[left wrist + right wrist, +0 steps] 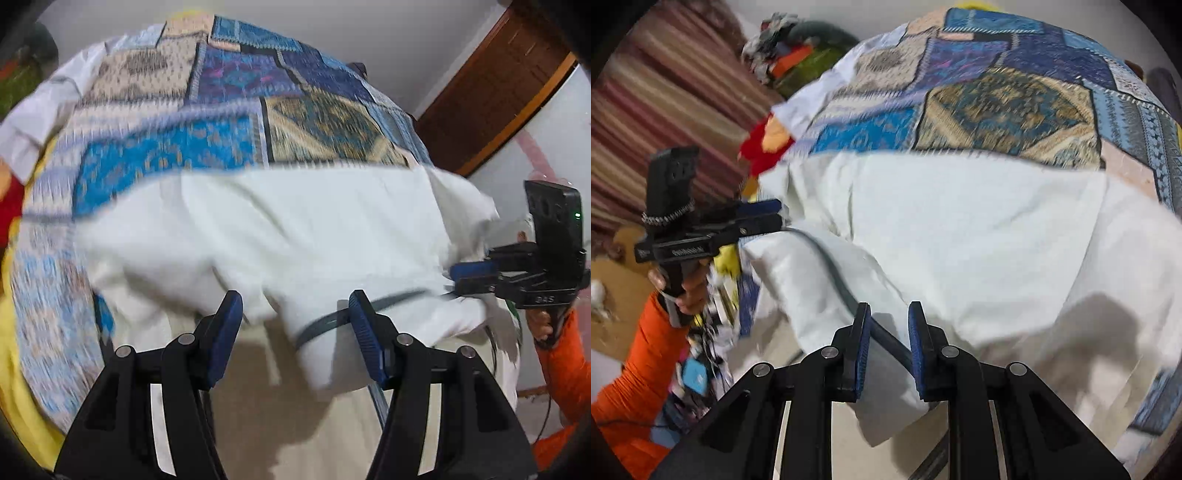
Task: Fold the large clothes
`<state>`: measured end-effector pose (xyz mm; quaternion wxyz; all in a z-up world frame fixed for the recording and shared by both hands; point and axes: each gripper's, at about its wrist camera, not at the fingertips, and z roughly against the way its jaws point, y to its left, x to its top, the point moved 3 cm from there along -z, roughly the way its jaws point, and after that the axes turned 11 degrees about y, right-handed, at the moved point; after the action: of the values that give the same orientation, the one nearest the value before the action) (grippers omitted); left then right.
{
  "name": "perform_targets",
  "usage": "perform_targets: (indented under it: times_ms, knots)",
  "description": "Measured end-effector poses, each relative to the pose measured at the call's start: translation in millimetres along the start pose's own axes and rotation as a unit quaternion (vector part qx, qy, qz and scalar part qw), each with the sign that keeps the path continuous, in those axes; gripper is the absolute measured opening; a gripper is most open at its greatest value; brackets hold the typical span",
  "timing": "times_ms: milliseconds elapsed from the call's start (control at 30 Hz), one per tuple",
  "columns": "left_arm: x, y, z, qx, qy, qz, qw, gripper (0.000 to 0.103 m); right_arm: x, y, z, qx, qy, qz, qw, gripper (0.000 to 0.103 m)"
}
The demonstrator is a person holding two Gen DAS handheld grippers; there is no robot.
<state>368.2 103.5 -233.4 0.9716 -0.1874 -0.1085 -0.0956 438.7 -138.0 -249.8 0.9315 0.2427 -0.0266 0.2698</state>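
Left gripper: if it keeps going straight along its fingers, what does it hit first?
Most likely the white garment lying on the patchwork bedspread. The left gripper is open with nothing between its pads, aimed down at the cloth's near fold. The picture is blurred, so depth is uncertain.

White garment [295, 229]; blue-beige patchwork bedspread [229, 92]; orange sleeve [639, 369]; striped maroon curtain [665, 92].

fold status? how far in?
Done: garment is spread on the quilt, apparently with one layer turned over. In hand: right tool pinches its dark-trimmed edge; left tool is open, gripping nothing. Left: the remaining folds; it lies wide and rumpled.
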Motion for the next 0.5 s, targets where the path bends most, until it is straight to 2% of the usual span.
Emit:
perform_targets:
  times_ms: [67, 167, 233, 333, 400, 467, 500]
  knots:
    - [-20, 0, -9, 0.008, 0.018, -0.001, 0.9998, 0.059, -12, 9, -11, -0.011, 0.014, 0.009, 1.000, 0.017]
    - [-47, -1, -30, 0.060, 0.050, -0.013, 0.9969, 0.060, -27, 19, -22, -0.051, 0.013, 0.021, 0.998, 0.017]
    - [-54, -4, -28, 0.078, 0.048, -0.022, 0.9955, 0.060, -30, 24, -21, -0.067, 0.006, 0.025, 0.997, 0.017]
    - [-50, -9, -1, 0.110, 0.009, -0.038, 0.9931, 0.060, -24, 35, -8, -0.088, -0.009, 0.029, 0.996, 0.017]
    - [-37, -9, 25, 0.137, -0.035, -0.037, 0.9893, 0.062, -17, 44, 8, -0.104, -0.036, 0.045, 0.993, 0.017]
    - [-17, -2, 47, 0.166, -0.076, -0.021, 0.9830, 0.076, -9, 52, 26, -0.122, -0.069, 0.056, 0.989, 0.017]
    - [-9, 2, 52, 0.178, -0.090, -0.014, 0.9797, 0.078, -3, 53, 36, -0.131, -0.088, 0.058, 0.986, 0.017]
